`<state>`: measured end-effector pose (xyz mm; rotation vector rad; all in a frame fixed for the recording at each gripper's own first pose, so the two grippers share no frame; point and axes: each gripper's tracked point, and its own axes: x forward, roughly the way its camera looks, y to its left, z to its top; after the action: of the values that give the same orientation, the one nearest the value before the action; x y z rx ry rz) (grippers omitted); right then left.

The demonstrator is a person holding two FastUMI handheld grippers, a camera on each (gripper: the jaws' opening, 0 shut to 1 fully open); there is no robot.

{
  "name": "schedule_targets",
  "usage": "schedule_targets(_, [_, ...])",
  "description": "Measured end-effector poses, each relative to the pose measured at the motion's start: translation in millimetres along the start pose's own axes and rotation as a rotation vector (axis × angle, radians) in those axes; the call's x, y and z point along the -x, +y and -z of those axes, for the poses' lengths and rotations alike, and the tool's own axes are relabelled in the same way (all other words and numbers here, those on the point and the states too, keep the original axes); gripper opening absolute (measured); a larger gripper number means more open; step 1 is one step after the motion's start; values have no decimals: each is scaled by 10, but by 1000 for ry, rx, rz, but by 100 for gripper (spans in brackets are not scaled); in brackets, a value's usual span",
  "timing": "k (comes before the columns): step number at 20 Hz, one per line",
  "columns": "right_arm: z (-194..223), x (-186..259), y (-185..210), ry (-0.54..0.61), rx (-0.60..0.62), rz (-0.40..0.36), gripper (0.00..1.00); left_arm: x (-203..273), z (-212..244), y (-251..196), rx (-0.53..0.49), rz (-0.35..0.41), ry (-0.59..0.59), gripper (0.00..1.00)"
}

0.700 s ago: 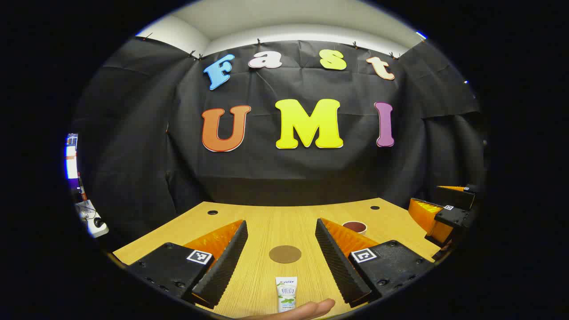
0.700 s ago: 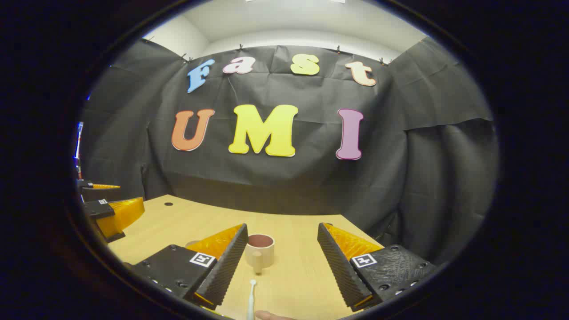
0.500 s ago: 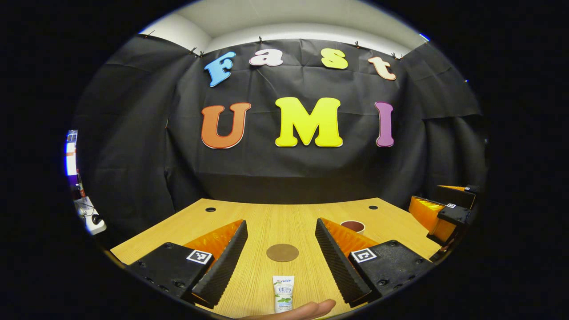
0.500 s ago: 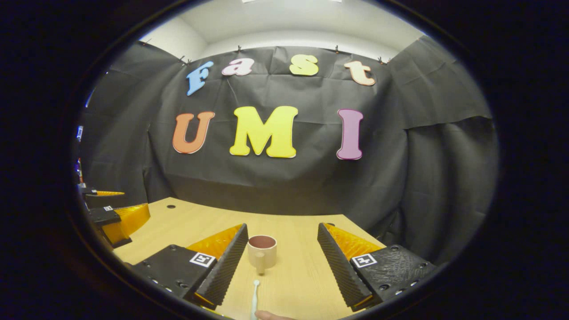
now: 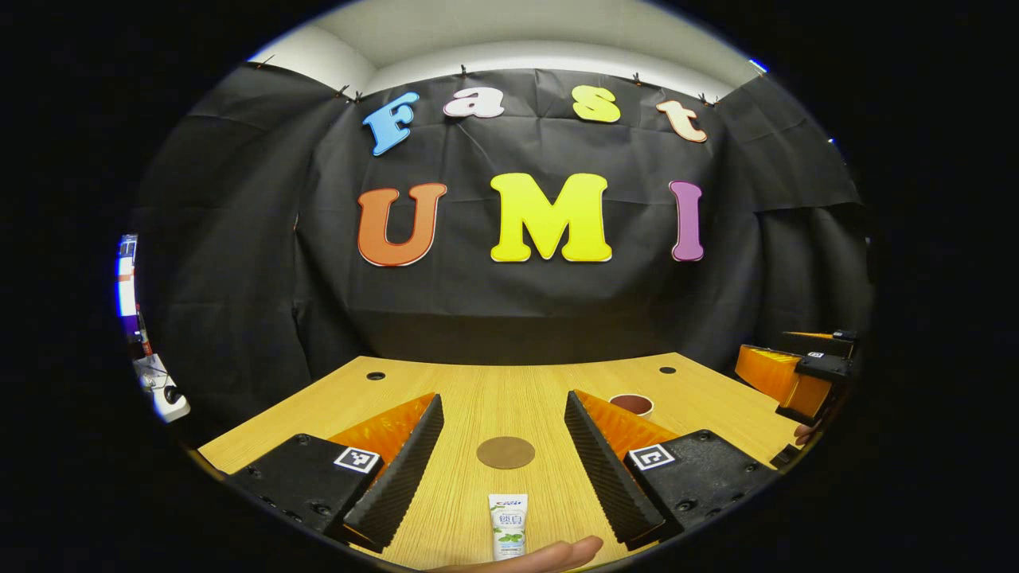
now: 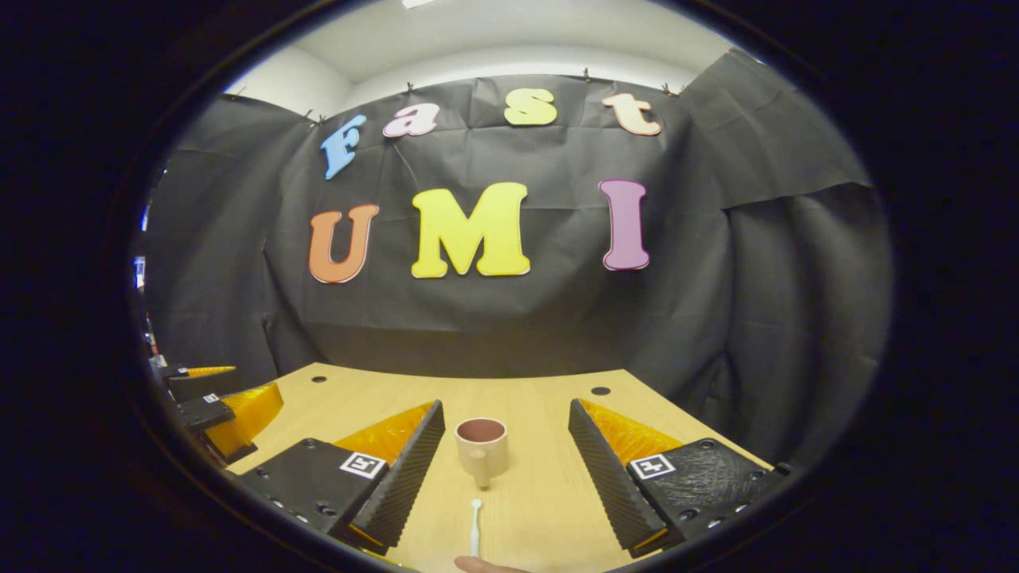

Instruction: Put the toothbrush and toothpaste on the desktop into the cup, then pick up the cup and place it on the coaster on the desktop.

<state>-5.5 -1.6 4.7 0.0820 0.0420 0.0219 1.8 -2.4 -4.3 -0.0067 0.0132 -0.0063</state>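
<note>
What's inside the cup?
Looking into the cup in the right gripper view, just its dark reddish inner wall shows near the rim. The toothbrush lies on the desk in front of it, not inside. The cup's bottom is hidden by its near wall.

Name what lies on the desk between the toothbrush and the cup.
Nothing: in the right gripper view, bare wood separates the toothbrush from the cup.

Even overhead light brightens the wooden desktop (image 5: 509, 390); shadows stay soft, focus sharp, and fisheye bending curves everything near the edges.
</note>
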Motion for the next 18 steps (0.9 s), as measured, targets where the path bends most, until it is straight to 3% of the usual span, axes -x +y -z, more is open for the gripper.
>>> schedule_targets(8, [102, -38, 23, 24, 5, -15, 95, -39, 59, 20, -1, -8, 18, 98])
schedule_targets(18, [899, -275, 194, 210, 6, -40, 95, -66, 106, 43, -5, -18, 31, 98])
